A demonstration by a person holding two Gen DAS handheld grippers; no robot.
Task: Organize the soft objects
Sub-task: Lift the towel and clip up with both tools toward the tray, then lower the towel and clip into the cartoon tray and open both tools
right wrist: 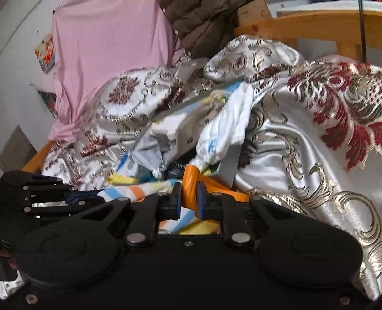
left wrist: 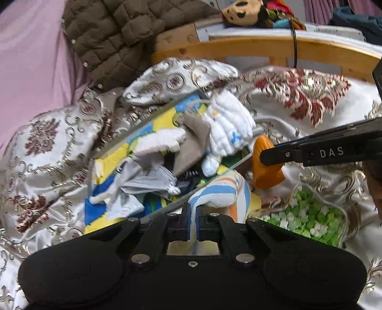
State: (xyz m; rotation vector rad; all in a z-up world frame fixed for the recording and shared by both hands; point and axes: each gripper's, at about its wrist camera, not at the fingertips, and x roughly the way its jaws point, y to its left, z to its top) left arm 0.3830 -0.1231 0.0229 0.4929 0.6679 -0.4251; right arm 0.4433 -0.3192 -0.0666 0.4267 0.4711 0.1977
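A blue-and-yellow box [left wrist: 114, 157] lies tilted on the patterned bedspread [left wrist: 43, 147], full of soft items: a white quilted cloth [left wrist: 229, 128], a grey-brown cloth [left wrist: 191, 140], a grey garment [left wrist: 148, 178]. My left gripper [left wrist: 193, 214] is shut on a striped white, blue and orange cloth [left wrist: 219, 193] at the box's near edge. My right gripper [right wrist: 188, 198] is shut on an orange soft item [right wrist: 191, 181], which also shows in the left wrist view [left wrist: 265, 167] beside the box. The striped cloth [right wrist: 133, 190] lies just left of it.
A clear bag of green and white pieces [left wrist: 308, 219] lies on the bedspread at the right. A brown quilted jacket [left wrist: 114, 35] and pink cloth [left wrist: 31, 62] hang behind. A wooden bed rail [left wrist: 238, 47] runs across the back, with plush toys [left wrist: 243, 12] beyond.
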